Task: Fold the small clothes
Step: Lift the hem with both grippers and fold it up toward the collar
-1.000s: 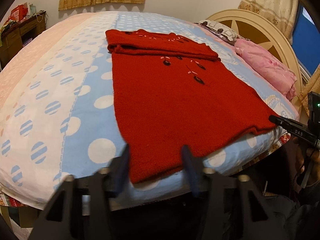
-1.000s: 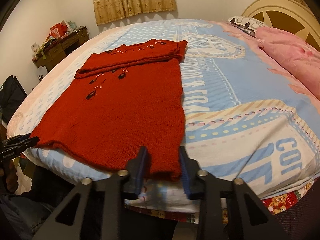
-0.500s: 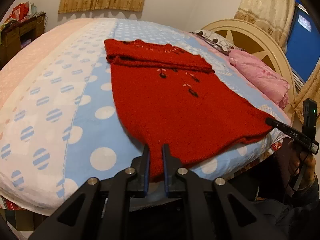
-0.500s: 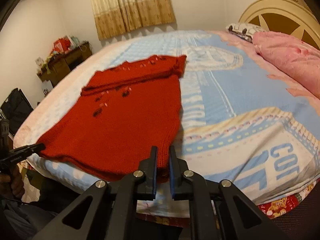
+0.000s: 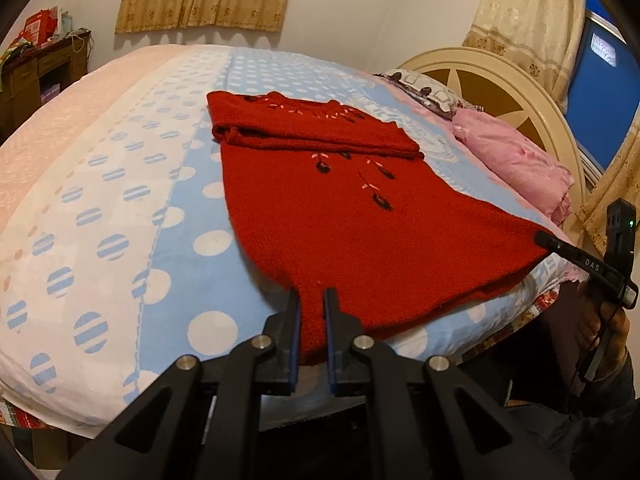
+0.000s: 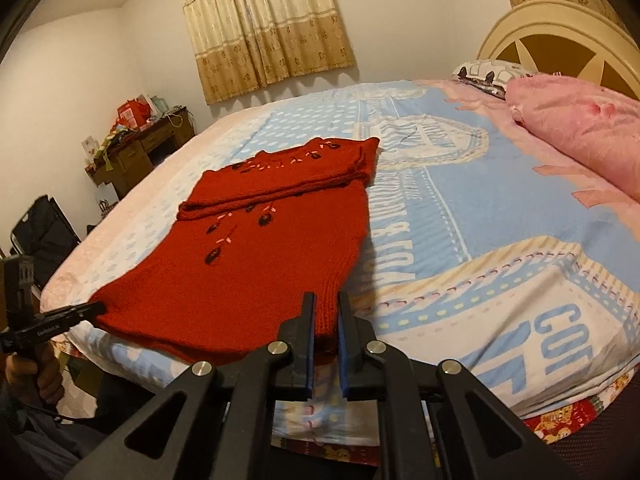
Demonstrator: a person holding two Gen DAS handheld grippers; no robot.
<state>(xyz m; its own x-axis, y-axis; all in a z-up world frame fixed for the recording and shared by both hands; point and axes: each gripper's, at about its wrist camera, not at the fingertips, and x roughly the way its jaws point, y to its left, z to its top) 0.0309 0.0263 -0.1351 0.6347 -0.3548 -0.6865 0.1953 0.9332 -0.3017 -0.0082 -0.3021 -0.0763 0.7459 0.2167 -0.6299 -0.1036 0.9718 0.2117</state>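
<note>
A red knitted sweater [image 5: 344, 208] with dark embroidered flowers lies flat on the bed, its top part folded over at the far end. My left gripper [image 5: 311, 300] is shut on the sweater's near hem corner. My right gripper [image 6: 326, 304] is shut on the other hem corner of the sweater [image 6: 256, 264], which is lifted slightly off the bed. In the left wrist view the right gripper [image 5: 540, 237] pinches the hem at the right edge. In the right wrist view the left gripper [image 6: 98, 307] pinches it at the left edge.
The bed [image 5: 120, 208] carries a blue and white dotted cover. A pink pillow [image 6: 580, 128] and a cream headboard [image 5: 492, 80] stand at the right. A cluttered wooden desk [image 6: 136, 148] and a black chair [image 6: 40, 236] stand left of the bed.
Both grippers have closed on the sweater's near hem corners. The right one has risen a little, lifting its corner; the hem now bunches toward each pair of jaws.
</note>
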